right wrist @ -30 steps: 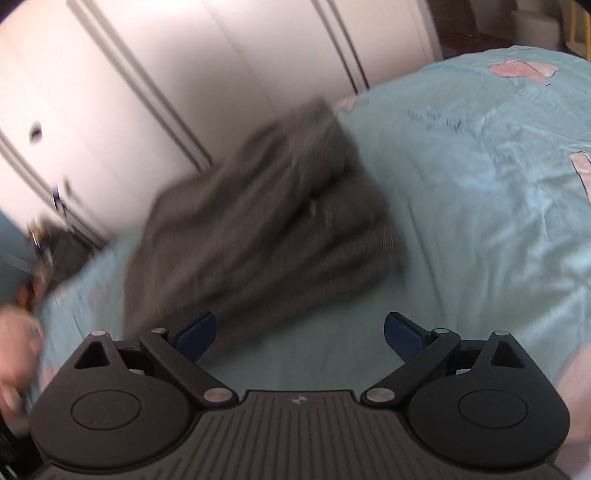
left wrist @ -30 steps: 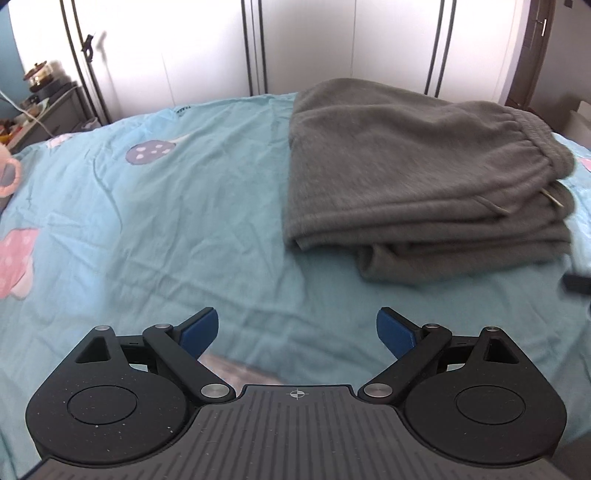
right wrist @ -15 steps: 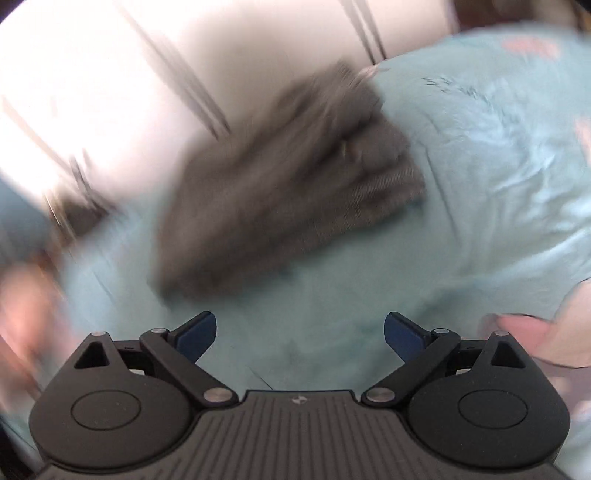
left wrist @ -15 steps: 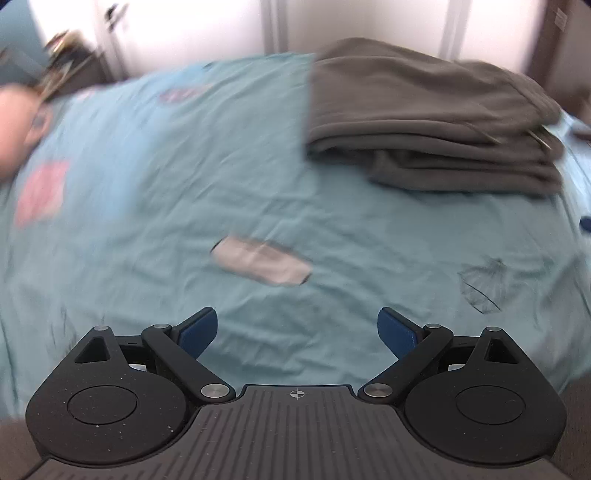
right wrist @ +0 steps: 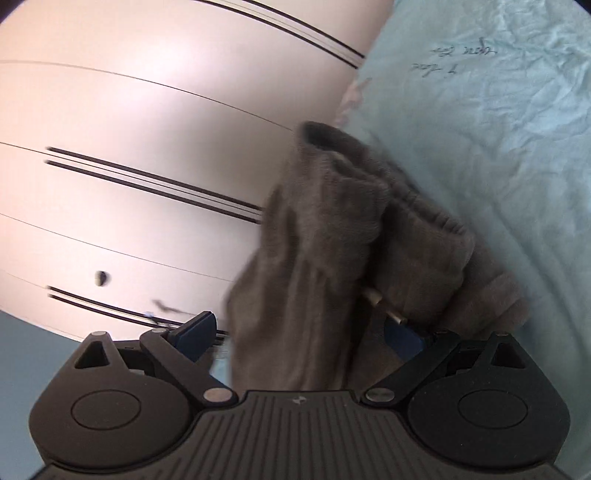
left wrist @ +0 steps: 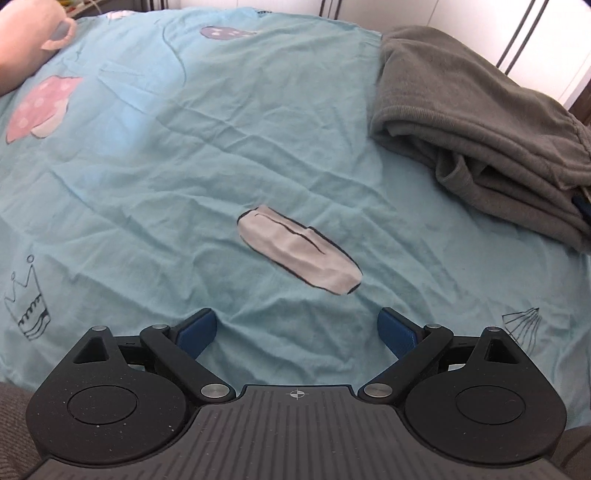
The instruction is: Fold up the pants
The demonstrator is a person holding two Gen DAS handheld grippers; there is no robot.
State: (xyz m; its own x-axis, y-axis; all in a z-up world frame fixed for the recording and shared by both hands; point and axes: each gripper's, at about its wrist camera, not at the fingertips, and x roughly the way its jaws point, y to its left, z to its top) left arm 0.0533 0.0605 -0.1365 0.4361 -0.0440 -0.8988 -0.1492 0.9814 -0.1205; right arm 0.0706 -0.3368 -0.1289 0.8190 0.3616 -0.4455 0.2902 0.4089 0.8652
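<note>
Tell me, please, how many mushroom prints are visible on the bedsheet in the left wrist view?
2. A pink mushroom sits at the bedsheet's left edge, and a purple-grey mushroom lies near the top centre. More may be hidden under the folded pants or outside the frame.

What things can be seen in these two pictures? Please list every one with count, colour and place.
pants: one, grey, folded in a stack on the bed, far right in the left wrist view
bed sheet: one, light blue with mushroom, crown and cloud-like prints, covering the bed
wardrobe doors: white with dark lines, behind the bed
left gripper: one, black with blue pads, open over the sheet
right gripper: one, black with blue pads, open, pants between its fingers
</note>
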